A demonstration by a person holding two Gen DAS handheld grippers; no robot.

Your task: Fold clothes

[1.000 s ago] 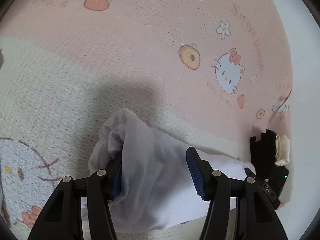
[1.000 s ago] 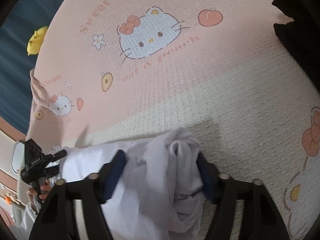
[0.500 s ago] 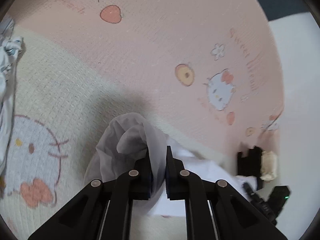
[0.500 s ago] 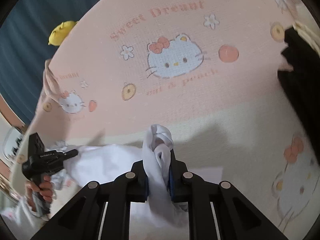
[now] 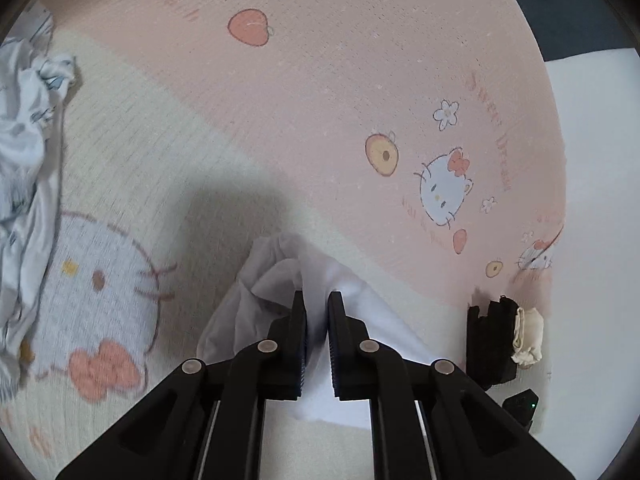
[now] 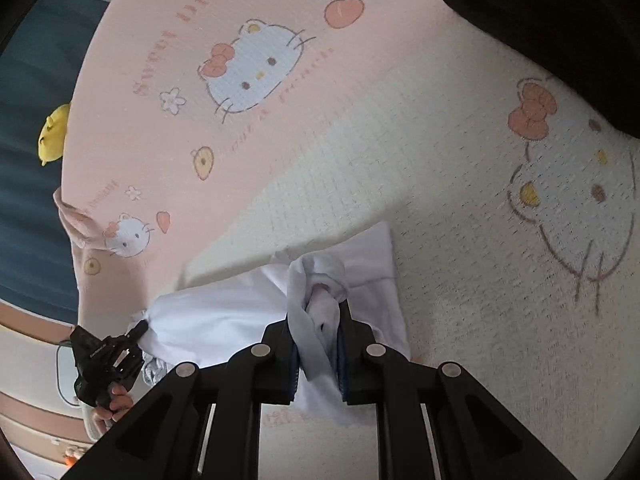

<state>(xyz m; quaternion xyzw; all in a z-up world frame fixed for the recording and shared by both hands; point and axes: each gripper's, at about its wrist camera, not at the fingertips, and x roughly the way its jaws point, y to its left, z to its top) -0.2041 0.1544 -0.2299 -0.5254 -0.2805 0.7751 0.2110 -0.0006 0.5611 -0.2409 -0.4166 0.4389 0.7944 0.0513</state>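
A white garment [image 5: 360, 312] lies on a bed covered by a pink and cream blanket [image 5: 360, 80] printed with cartoon cat faces, peaches and flowers. The garment stretches between the two tongs, bunched at each end and fairly flat in the middle.

In the left wrist view, the left tongs [image 5: 317, 300] are pinched nearly together on a gathered fold of the white cloth, which rises in a soft lump just ahead of and to the left of the fingertips. The rest of the cloth runs off to the right under the right finger.

In the right wrist view, the right tongs [image 6: 319, 312] are drawn narrow and clamp a twisted roll of the same garment [image 6: 224, 312], with cloth spilling above and below the pads. The flat part of the garment spreads to the left of these tongs, and a folded corner lies just ahead and to the right.

Far left in that view the other tool appears, gripped by a hand [image 6: 116, 398].

To the left of the left tongs a crumpled patterned white cloth [image 5: 28, 160] lies on the cream part of the blanket. To their right, near the blanket's edge, sit a black object [image 5: 488, 340] and a small cream bundle [image 5: 528, 336] touching it. A dark fabric [image 6: 560, 32] covers the upper right beyond the right tongs, and a yellow item [image 6: 54, 134] lies far left, off the blanket.
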